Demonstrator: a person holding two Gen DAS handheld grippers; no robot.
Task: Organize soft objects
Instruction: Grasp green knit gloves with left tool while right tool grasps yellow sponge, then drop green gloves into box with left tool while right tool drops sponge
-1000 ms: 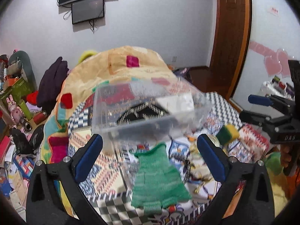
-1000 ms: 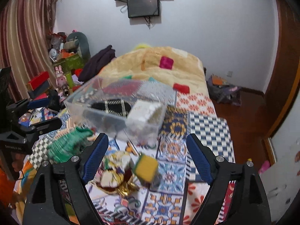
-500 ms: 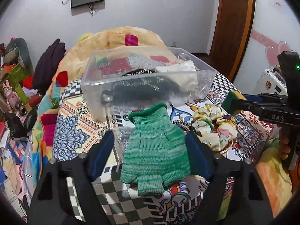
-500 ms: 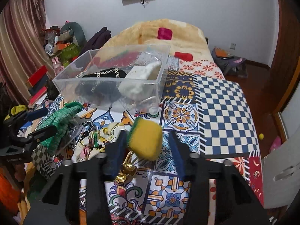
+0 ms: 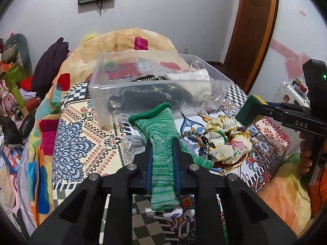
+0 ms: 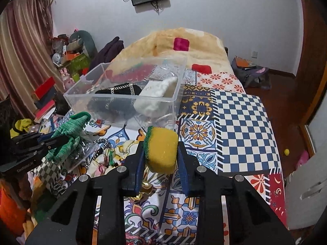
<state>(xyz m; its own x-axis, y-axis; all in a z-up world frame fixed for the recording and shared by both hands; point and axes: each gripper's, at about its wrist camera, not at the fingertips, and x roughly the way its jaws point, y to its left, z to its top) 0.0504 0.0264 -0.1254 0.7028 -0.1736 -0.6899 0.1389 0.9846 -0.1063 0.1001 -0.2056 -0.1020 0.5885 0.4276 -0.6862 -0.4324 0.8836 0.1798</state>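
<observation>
My left gripper (image 5: 162,145) is shut on a green knit glove (image 5: 161,134), held above the patterned bed cover; the glove also shows in the right wrist view (image 6: 69,136). My right gripper (image 6: 161,145) is shut on a yellow and green sponge (image 6: 161,149), which also shows in the left wrist view (image 5: 248,111). A clear plastic box (image 5: 155,89) sits just beyond both, holding a black item (image 6: 118,88) and a white soft item (image 6: 157,94). A floral scrunchie (image 5: 226,140) lies on the cover between the grippers.
A black and white cord (image 5: 196,136) and a clear bag (image 5: 130,145) lie beside the scrunchie. A folded orange blanket (image 6: 179,40) lies behind the box. Clutter fills the floor at the left (image 6: 67,61). A brown door (image 5: 257,26) stands at the right.
Both grippers have closed, the left on the green glove and the right on the sponge, and lifted them off the cover. The box has not moved.
</observation>
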